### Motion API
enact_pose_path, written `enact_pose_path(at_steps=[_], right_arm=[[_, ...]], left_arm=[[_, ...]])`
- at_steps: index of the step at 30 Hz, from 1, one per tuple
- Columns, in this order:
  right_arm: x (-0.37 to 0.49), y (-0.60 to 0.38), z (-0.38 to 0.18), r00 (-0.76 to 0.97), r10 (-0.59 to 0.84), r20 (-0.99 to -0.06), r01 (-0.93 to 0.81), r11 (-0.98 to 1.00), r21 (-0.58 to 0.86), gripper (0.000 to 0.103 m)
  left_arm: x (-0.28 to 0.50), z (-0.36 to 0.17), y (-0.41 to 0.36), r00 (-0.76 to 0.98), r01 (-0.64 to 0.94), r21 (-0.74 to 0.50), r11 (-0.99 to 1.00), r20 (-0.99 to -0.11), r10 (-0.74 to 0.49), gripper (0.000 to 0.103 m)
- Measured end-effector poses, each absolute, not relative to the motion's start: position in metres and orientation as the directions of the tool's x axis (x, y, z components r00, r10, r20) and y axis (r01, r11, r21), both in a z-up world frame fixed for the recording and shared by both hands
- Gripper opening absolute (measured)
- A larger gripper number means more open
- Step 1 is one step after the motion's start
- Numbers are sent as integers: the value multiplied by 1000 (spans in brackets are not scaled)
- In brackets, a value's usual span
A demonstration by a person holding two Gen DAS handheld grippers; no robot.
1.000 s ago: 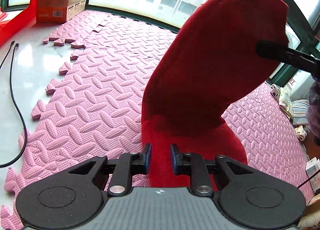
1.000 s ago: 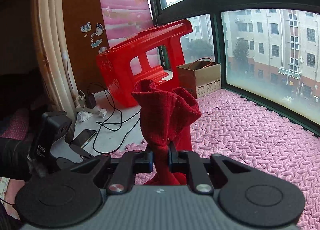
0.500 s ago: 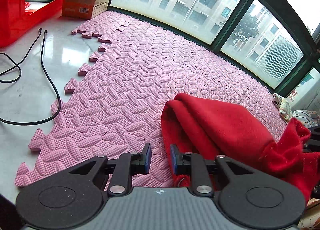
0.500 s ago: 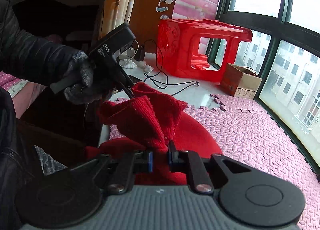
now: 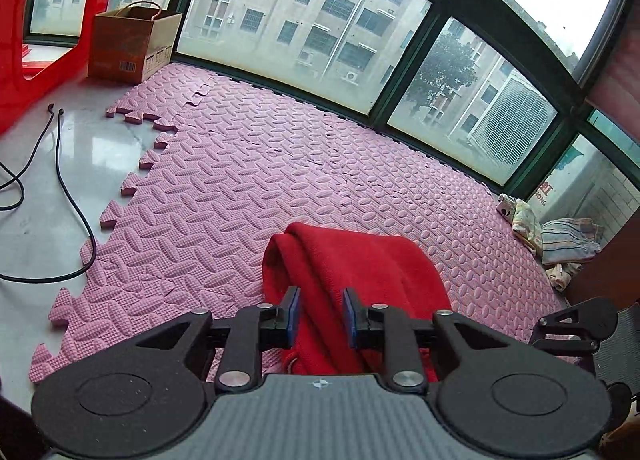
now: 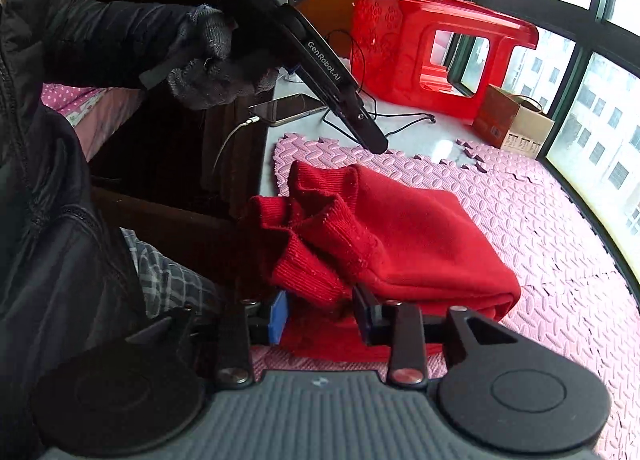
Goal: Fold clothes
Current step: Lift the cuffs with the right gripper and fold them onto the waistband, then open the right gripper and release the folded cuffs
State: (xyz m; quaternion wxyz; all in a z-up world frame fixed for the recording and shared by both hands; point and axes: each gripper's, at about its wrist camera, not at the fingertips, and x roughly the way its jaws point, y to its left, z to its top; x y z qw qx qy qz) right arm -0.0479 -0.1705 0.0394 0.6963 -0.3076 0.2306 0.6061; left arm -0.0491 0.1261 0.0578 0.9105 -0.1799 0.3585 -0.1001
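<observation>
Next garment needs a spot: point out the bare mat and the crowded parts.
Free: the broad pink mat between the red sweater and the windows, as far as the cardboard box. Crowded: the right corner with the folded towels, and the bare floor on the left with the black cables.

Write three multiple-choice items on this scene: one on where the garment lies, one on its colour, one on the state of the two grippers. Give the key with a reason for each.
1. Where does the garment lie?
A. On the pink foam mat
B. Inside the cardboard box
C. On top of the red stool

2. What colour is the garment?
A. Blue
B. Red
C. White

3. How do the left gripper and the right gripper stand?
A. Both clamped on cloth
B. Only the left one open
C. Both open

Key: 1 A, the cloth rests on the mat in both views; 2 B, it is plainly red; 3 C, each pair of fingers stands apart with a clear gap, gripping nothing.
</observation>
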Motion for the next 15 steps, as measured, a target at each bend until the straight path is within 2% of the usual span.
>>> enact_pose_path(at_steps=[9, 11, 15], right_arm=[[-28, -174, 66, 160, 764, -625, -981, 193, -16, 35], [-28, -166, 61, 170, 751, -638, -983, 172, -60, 35], [-27, -154, 52, 147, 741, -655, -987, 152, -50, 35]], left_arm=[[-52, 63, 97, 689, 129, -403, 906, -621, -374, 29], [-53, 63, 94, 684, 132, -409, 903, -622, -381, 29], [-54, 61, 91, 677, 128, -418, 899, -626, -387, 29]])
